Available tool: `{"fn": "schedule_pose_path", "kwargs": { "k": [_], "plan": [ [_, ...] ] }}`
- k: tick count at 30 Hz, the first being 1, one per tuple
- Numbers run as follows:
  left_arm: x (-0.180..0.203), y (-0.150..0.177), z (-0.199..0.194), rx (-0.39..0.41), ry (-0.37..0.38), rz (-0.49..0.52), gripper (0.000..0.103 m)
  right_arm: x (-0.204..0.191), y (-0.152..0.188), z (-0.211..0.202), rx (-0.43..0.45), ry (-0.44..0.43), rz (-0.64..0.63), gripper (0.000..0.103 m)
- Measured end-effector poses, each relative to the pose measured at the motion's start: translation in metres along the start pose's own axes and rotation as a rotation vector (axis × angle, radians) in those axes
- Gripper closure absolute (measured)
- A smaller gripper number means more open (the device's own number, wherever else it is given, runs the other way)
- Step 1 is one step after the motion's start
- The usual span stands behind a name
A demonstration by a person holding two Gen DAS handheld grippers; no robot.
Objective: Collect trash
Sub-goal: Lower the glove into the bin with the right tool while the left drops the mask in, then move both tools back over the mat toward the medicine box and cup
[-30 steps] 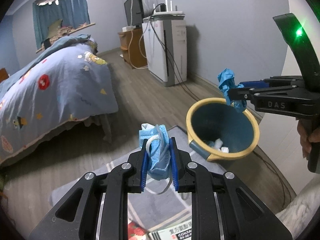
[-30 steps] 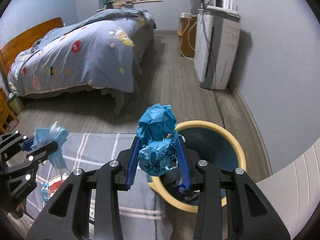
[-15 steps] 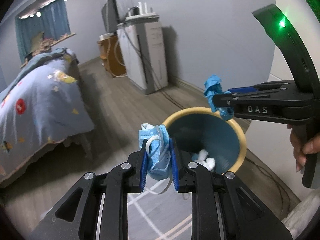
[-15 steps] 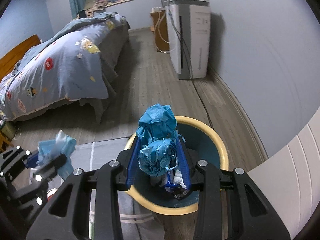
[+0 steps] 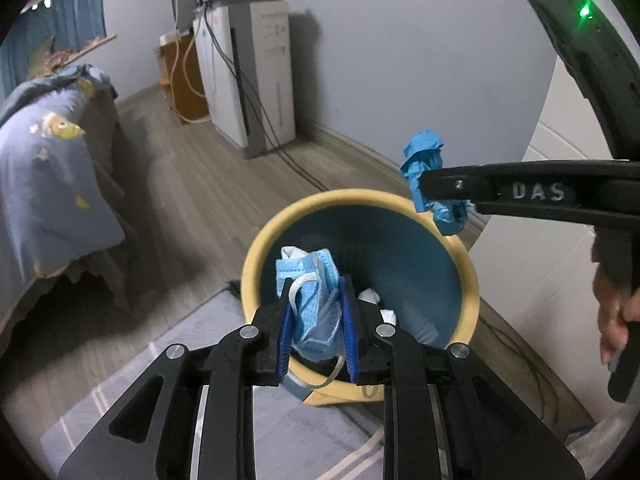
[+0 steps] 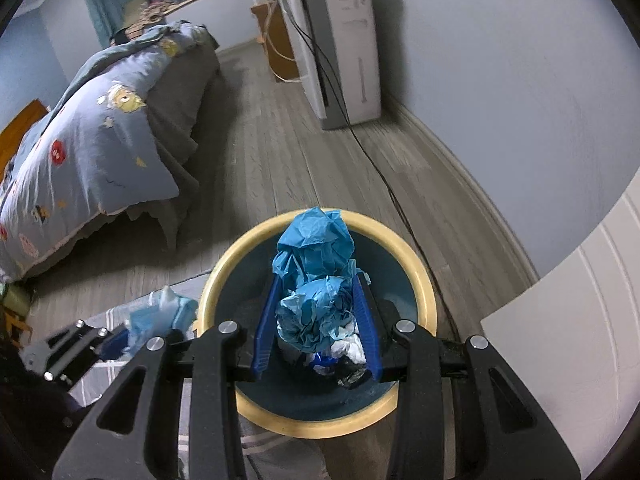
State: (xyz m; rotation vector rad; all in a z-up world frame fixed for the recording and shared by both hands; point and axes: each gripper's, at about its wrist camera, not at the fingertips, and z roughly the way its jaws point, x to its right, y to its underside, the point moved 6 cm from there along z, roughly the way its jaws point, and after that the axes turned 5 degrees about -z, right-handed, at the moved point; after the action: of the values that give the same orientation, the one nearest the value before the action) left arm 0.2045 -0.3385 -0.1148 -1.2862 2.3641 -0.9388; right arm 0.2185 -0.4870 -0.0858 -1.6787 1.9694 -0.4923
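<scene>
A blue bin with a yellow rim [image 5: 468, 276] [image 6: 424, 292] stands on the floor, with white and dark scraps at its bottom. My left gripper [image 5: 316, 320] is shut on a light blue face mask [image 5: 308, 280] and holds it over the bin's near rim. My right gripper [image 6: 316, 312] is shut on a crumpled blue paper wad [image 6: 316, 264] directly above the bin's opening. In the left wrist view the right gripper [image 5: 440, 192] holds the wad [image 5: 424, 160] above the bin's far right rim. In the right wrist view the left gripper [image 6: 120, 336] and mask [image 6: 164, 312] sit by the bin's left rim.
A bed with a blue patterned quilt [image 6: 100, 136] stands to the left. A white appliance [image 6: 344, 40] with trailing cables stands against the grey wall. A grey checked rug [image 5: 280, 420] lies beside the bin. A white panel [image 6: 580, 320] stands to the right.
Both grippers have moved closer to the bin and now hang over its opening. Each still holds its item.
</scene>
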Motion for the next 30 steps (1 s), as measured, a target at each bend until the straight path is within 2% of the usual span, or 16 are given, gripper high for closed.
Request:
{"fn": "schedule_pose_path", "kwargs": {
  "k": [7, 10, 12, 13, 15, 16, 17, 19, 20, 26, 30],
  "plan": [
    [-0.001, 0.009, 0.023, -0.051, 0.0, -0.006, 0.081, 0.015, 0.011, 0.024, -0.076, -0.006, 0.075, 0.067],
    [-0.001, 0.013, 0.028, -0.054, -0.013, -0.001, 0.073, 0.009, 0.011, 0.025, -0.075, -0.009, 0.063, 0.067],
    [-0.001, 0.015, 0.029, -0.049, 0.0, -0.018, 0.057, 0.007, 0.009, 0.023, -0.061, -0.002, 0.054, 0.063],
    [-0.001, 0.015, 0.029, -0.045, 0.001, -0.021, 0.052, 0.006, 0.007, 0.023, -0.057, -0.002, 0.054, 0.061],
    [-0.002, 0.015, 0.026, -0.028, -0.008, -0.014, 0.039, 0.006, 0.007, 0.022, -0.052, 0.002, 0.057, 0.047],
    [-0.001, 0.016, 0.025, -0.021, -0.013, -0.012, 0.035, 0.006, 0.006, 0.022, -0.049, 0.002, 0.06, 0.045],
    [-0.002, 0.016, 0.023, -0.013, -0.023, -0.012, 0.025, 0.007, 0.006, 0.022, -0.048, 0.002, 0.063, 0.042],
    [-0.005, 0.019, 0.018, 0.011, -0.04, -0.023, 0.017, 0.008, 0.005, 0.022, -0.044, 0.009, 0.073, 0.031],
    [-0.006, 0.019, 0.016, 0.019, -0.044, -0.028, 0.01, 0.009, 0.004, 0.021, -0.041, 0.007, 0.08, 0.024],
    [-0.016, 0.029, 0.005, 0.031, -0.09, -0.042, 0.008, 0.009, 0.0, 0.013, -0.007, 0.006, 0.099, 0.009],
    [-0.024, 0.031, -0.01, 0.04, -0.114, -0.051, 0.007, 0.007, -0.002, 0.01, 0.001, 0.007, 0.106, 0.006]
  ]
}}
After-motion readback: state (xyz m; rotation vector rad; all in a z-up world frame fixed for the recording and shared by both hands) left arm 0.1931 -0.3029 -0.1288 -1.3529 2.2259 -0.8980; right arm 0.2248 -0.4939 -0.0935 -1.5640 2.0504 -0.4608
